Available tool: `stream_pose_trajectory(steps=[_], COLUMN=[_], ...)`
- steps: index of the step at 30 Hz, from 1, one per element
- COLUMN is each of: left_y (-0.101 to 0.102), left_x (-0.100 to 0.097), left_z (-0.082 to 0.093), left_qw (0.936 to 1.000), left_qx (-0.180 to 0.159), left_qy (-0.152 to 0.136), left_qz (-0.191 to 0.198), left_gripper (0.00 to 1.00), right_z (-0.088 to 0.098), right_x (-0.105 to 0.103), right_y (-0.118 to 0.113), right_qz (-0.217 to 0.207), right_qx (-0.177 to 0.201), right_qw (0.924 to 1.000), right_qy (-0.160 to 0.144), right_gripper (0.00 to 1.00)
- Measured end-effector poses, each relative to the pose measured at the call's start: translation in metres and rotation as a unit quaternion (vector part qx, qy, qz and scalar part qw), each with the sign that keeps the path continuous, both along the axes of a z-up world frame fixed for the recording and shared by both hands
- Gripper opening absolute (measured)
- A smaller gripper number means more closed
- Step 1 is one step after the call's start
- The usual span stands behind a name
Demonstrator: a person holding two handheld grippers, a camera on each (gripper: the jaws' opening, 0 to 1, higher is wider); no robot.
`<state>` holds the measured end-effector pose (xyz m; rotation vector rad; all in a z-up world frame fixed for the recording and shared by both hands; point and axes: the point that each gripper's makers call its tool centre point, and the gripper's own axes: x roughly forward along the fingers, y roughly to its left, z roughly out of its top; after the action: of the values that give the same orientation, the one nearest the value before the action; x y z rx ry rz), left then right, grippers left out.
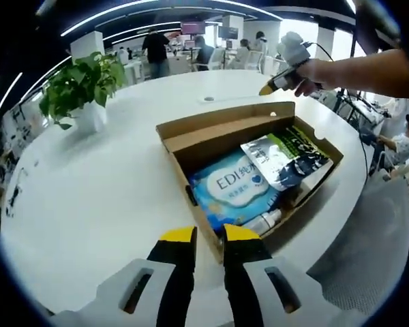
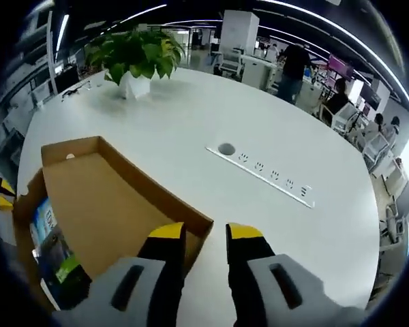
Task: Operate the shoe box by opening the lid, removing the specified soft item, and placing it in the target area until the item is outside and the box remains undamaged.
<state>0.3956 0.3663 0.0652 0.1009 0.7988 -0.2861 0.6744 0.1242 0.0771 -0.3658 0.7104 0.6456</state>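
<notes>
Left gripper view: the left gripper (image 1: 208,238) is seen at 6 o'clock, its 2 yellow-tipped jaws parted by a narrow gap, nothing held between them. The tips sit just at the near edge of the shoe box (image 1: 191,160), over the white table (image 1: 88,204).

The box is open; its lid (image 1: 218,119) is folded back toward 12 o'clock. Inside, 3 items are noted: a blue soft pack (image 1: 230,187) nearest, a white and dark pouch (image 1: 283,157) overlapping it toward 2 o'clock, and a small white bottle (image 1: 262,221) lying along the near wall.

Handling is judged as follows. The blue pack is taken for the soft item, though the task names none. It looks light, limp and film-wrapped, so likely slippery; a pinch on its free near edge or corner is judged best, clear of the cardboard wall. The pouch resting on its far corner may drag with it. The cardboard is thin and could crease if levered.

At 1 o'clock beyond the box, the right gripper (image 1: 276,83) is held in a person's hand (image 1: 313,71); its opening cannot be judged there.

Right gripper view: the right gripper's jaws at 6 o'clock are slightly parted and empty, above the lid's edge. A power strip (image 2: 266,174) is set in the table at 1 o'clock.

Farthest, a potted plant (image 1: 82,85) stands at 10 o'clock in the left gripper view.
</notes>
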Motion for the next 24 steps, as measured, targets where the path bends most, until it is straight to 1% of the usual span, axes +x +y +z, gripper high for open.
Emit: stream_pose_trajectory(steps=[2,6,11,15,18,24], left_y=[-0.004,-0.020,-0.041,-0.056,-0.064,-0.075], left_x=[0.002,0.012,0.021,0.026,0.027,0.029], left_z=[0.007,0.021,0.022,0.022,0.021,0.011], left_qw=[1.0000,0.9995,0.9986,0.9977,0.9972,0.9968], left_qx=[-0.002,-0.009,-0.015,-0.022,-0.023,-0.037], left_qy=[-0.006,-0.022,-0.025,-0.024,-0.024,-0.011], left_qz=[-0.005,-0.022,-0.044,-0.059,-0.067,-0.070], left_gripper=[0.11,0.11,0.11,0.12,0.12,0.15], right_z=[0.010,0.027,0.038,0.038,0.033,0.022], right_x=[-0.009,-0.028,-0.057,-0.074,-0.085,-0.113], right_y=[0.000,0.001,0.005,0.005,0.004,0.000], right_qz=[0.001,0.004,0.015,0.019,0.018,0.029], right_qx=[0.011,0.025,0.037,0.042,0.045,0.037], right_qw=[0.9999,0.9994,0.9988,0.9986,0.9986,0.9989], right_qy=[-0.007,-0.021,-0.028,-0.028,-0.021,-0.008], right_gripper=[0.21,0.21,0.20,0.20,0.20,0.19])
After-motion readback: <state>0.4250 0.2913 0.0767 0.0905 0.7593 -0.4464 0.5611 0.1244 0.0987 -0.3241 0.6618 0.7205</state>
